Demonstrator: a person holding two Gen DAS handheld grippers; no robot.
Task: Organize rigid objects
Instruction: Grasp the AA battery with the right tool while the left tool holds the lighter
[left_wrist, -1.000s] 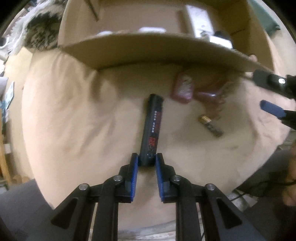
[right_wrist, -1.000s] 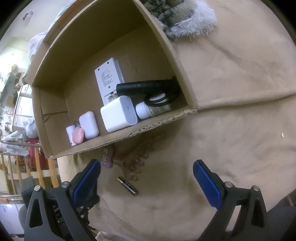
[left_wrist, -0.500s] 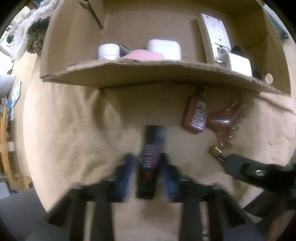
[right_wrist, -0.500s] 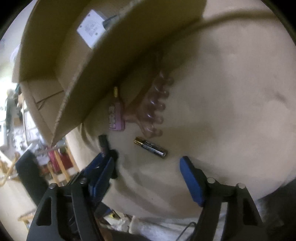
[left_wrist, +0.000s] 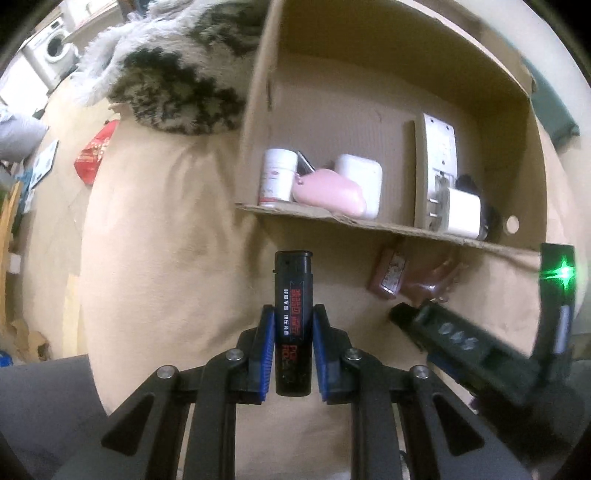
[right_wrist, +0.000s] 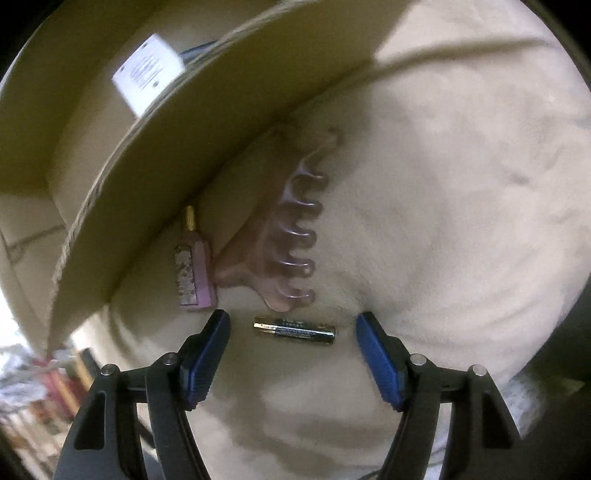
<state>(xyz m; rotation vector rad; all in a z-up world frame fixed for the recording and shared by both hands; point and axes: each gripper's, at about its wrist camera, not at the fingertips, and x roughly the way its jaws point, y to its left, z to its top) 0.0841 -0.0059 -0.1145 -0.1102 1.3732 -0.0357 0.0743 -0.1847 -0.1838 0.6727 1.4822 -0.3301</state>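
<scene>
Lighter gripped in the left gripper, battery lying between the right one's open jaws.

The left gripper (left_wrist: 293, 343) has its jaws clamped on a black lighter (left_wrist: 293, 317), held up in front of the cardboard box (left_wrist: 369, 110) that already holds a white bottle (left_wrist: 277, 176), a pink case (left_wrist: 328, 192) and a white charger (left_wrist: 463, 212). The right gripper (right_wrist: 291, 354) points down at the beige blanket (right_wrist: 461, 221), jaws apart on either side of a battery (right_wrist: 294, 330) without touching it. Just beyond the battery lie a hair claw clip (right_wrist: 284, 251) and a small pink perfume bottle (right_wrist: 194, 266), close against the box wall.
</scene>
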